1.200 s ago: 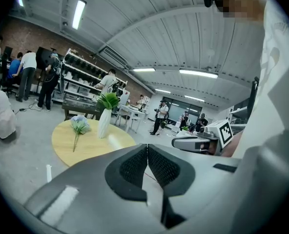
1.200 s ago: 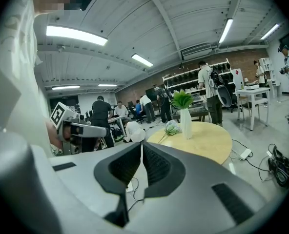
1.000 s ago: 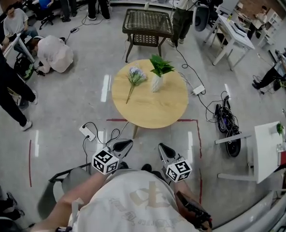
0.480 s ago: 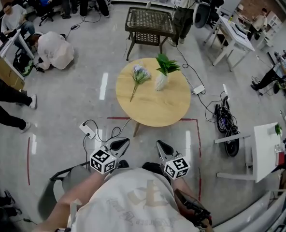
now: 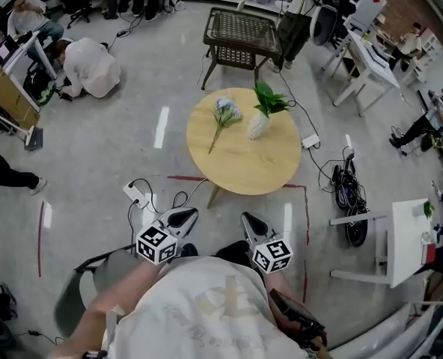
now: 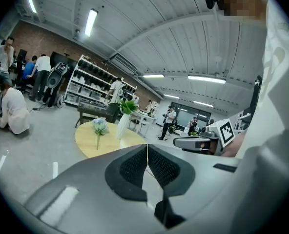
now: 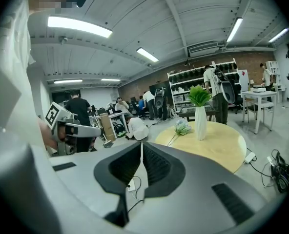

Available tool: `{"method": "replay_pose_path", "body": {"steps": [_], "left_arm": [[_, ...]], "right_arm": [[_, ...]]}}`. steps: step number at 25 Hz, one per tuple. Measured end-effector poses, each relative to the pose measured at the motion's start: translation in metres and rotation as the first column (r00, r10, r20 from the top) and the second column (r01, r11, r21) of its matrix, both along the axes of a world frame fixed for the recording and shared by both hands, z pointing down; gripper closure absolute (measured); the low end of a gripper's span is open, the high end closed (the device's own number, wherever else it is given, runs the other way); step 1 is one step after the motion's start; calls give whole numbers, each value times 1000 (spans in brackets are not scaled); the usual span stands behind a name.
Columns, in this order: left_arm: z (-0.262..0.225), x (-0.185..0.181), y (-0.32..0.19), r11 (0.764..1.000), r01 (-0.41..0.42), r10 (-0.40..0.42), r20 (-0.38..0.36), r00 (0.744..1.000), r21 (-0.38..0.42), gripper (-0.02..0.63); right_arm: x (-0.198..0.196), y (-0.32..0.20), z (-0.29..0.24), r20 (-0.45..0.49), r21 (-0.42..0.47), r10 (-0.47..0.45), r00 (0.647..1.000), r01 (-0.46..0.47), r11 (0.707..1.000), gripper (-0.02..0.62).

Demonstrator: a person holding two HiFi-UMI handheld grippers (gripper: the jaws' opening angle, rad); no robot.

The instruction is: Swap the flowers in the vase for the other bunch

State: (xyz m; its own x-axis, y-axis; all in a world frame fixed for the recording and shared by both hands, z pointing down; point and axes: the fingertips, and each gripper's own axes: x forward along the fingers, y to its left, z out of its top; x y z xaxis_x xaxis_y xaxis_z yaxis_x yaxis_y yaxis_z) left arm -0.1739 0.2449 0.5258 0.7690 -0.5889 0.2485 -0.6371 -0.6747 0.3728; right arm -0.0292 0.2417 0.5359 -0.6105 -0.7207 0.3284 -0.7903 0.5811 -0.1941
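A round wooden table (image 5: 244,167) stands ahead on the grey floor. On it a white vase (image 5: 258,126) holds a green leafy bunch (image 5: 270,99). A pale blue flower bunch (image 5: 224,114) lies flat to its left, stem toward me. My left gripper (image 5: 182,215) and right gripper (image 5: 251,221) hang close to my body, well short of the table, both shut and empty. The left gripper view shows the vase (image 6: 123,126) and lying bunch (image 6: 100,126) far off. In the right gripper view the vase (image 7: 200,123) stands right of the lying bunch (image 7: 182,126).
A dark wicker side table (image 5: 242,34) stands beyond the round one. Cables and a power strip (image 5: 137,195) lie on the floor near my feet, red tape lines (image 5: 296,187) mark the floor. White desks (image 5: 405,234) and people fill the room's edges.
The view has shifted: the table and wicker stand now sit further right and slightly nearer. Both grippers stay shut by my body. A person at left has walked out of frame.
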Motion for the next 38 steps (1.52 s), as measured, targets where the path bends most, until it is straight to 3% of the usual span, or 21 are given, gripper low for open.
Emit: {"method": "replay_pose_path", "body": {"steps": [3, 9, 38], "left_arm": [[7, 0, 0, 1000, 5, -6, -3, 1000, -20, 597], [16, 13, -12, 999, -3, 4, 13, 1000, -42, 597], [13, 74, -170, 998, 36, -29, 141, 990, -49, 597]], "right_arm": [[-9, 3, 2, -13, 1, -53, 999, 53, 999, 580], [0, -11, 17, 2, -37, -40, 999, 40, 999, 580], [55, -183, 36, 102, -46, -92, 991, 97, 994, 580]]}}
